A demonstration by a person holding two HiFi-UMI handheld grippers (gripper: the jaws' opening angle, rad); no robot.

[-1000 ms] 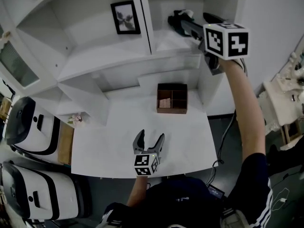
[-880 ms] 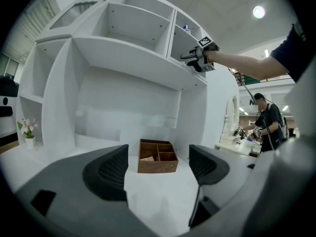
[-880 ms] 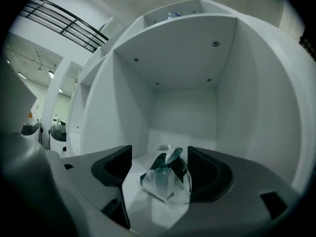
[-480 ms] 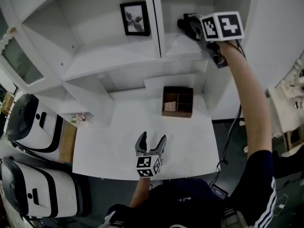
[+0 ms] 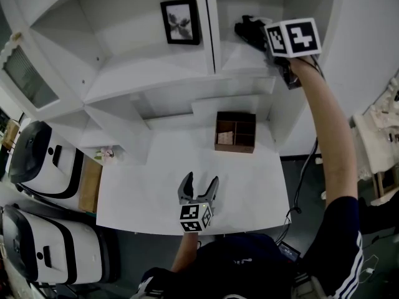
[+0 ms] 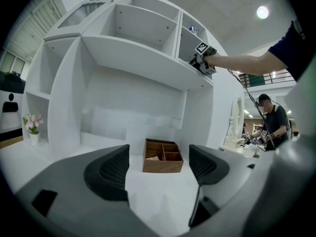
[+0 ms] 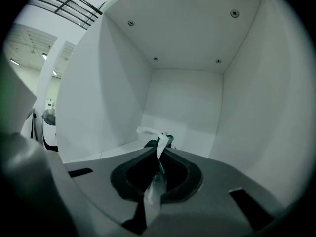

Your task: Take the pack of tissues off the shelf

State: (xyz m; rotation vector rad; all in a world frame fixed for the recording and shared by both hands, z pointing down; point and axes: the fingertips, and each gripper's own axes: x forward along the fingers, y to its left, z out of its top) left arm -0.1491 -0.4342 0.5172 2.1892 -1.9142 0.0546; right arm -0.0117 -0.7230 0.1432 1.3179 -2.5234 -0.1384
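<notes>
Reaching a little deeper into the upper compartment than 1 second ago, the right hand-held gripper [image 5: 245, 27] now sits at 1 o'clock in the head view, and its jaws have just been closing. In the right gripper view they are clenched, pinching a thin white and dark green flap of the pack of tissues [image 7: 149, 132] between the pads of that hand-held gripper [image 7: 158, 154]. The pack lies on the floor of the shelf [image 7: 111, 149] compartment, toward its back wall; in the head view the gripper's body hides most of it. The left hand-held gripper [image 5: 198, 190] has hardly shifted: it hovers at 6 o'clock over the white surface [image 5: 149, 185], jaws released and empty, and its own view looks past them [image 6: 160, 168] to the wooden box [image 6: 162, 157], which stands near the middle of the head view [image 5: 235, 131]. A framed picture [image 5: 181, 21] stands in the neighbouring compartment at 12 o'clock. The step in hand looks like the grasp itself, apparently just made, with the pack not yet off the shelf. Next, the move calls for drawing the right arm straight back out toward 6 o'clock; since only a flap seems caught, a slow pull would be safer, lest the wrapper slip or tear.
</notes>
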